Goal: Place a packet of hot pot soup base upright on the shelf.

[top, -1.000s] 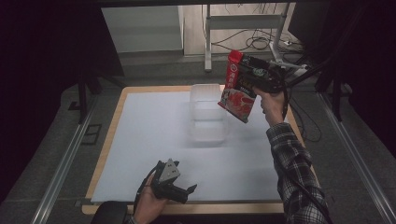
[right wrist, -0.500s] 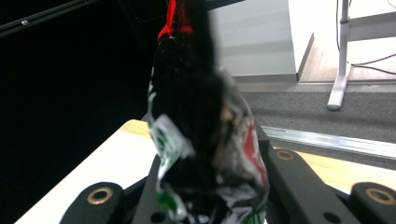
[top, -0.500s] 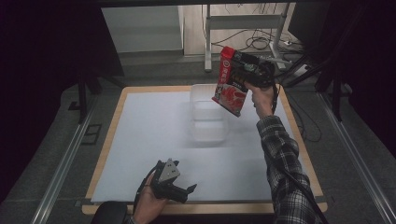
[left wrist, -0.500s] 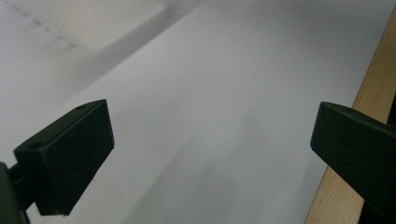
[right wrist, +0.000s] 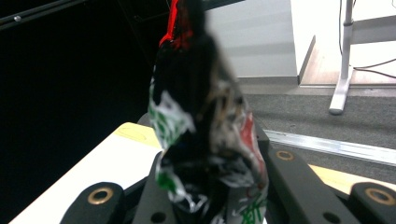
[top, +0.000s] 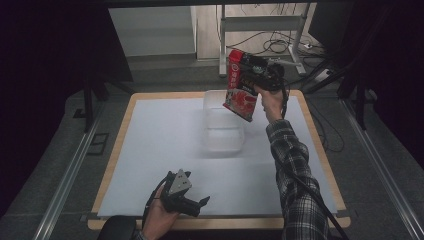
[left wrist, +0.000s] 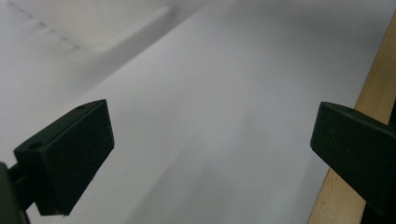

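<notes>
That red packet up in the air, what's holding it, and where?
The right claw pinches the red snack packet by its upper edge, above the clear tub. The left claw holds nothing.

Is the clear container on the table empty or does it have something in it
Empty, as far as the high view shows: the clear container shows nothing inside, and the snack bag hangs above it in the right tool.

Red snack bag [right wrist: 205, 135] blurred at close range in right gripper view, print unreadable, bottom cut by frame edge; it hides the jaw tips. Print on it too small to read in high view. Clear container [top: 222, 122] partly hidden behind bag in high view; only a blurred corner [left wrist: 98, 23] at top of left gripper view. Left gripper [left wrist: 212, 154] right jaw cut by edge.
</notes>
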Tool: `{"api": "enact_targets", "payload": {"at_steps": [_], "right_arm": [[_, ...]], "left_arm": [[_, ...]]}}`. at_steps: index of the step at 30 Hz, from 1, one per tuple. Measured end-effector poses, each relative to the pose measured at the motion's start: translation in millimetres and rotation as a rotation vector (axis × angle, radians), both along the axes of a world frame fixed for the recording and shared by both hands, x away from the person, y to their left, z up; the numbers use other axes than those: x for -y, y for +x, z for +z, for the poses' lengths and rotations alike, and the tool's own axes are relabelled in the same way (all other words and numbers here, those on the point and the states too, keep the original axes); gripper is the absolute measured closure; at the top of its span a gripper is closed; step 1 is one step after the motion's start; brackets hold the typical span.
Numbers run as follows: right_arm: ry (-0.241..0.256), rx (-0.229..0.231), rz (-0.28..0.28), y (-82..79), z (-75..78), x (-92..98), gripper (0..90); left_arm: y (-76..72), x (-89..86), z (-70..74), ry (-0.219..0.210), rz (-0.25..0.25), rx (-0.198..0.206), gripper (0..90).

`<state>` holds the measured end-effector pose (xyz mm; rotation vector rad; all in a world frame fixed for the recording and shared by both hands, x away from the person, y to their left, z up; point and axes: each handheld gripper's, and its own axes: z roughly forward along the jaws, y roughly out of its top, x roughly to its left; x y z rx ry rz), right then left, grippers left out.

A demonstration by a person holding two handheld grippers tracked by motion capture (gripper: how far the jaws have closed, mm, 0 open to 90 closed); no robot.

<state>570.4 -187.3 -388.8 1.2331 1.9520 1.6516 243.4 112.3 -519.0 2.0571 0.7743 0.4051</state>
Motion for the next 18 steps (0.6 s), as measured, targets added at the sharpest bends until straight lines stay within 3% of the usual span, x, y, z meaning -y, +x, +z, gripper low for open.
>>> {"api": "enact_targets", "payload": {"at_steps": [11,18], "right_arm": [[-0.013,0.03,0.021,12.6,1.4,-26.8,76.7],[-0.027,0.043,0.047,17.3,-6.9,-46.7,76.7]], "left_arm": [[0.6,0.1,-0.6,0.01,-0.001,-0.006,0.0],[0.3,-0.2,-0.3,0.009,-0.005,-0.005,0.0]]}}
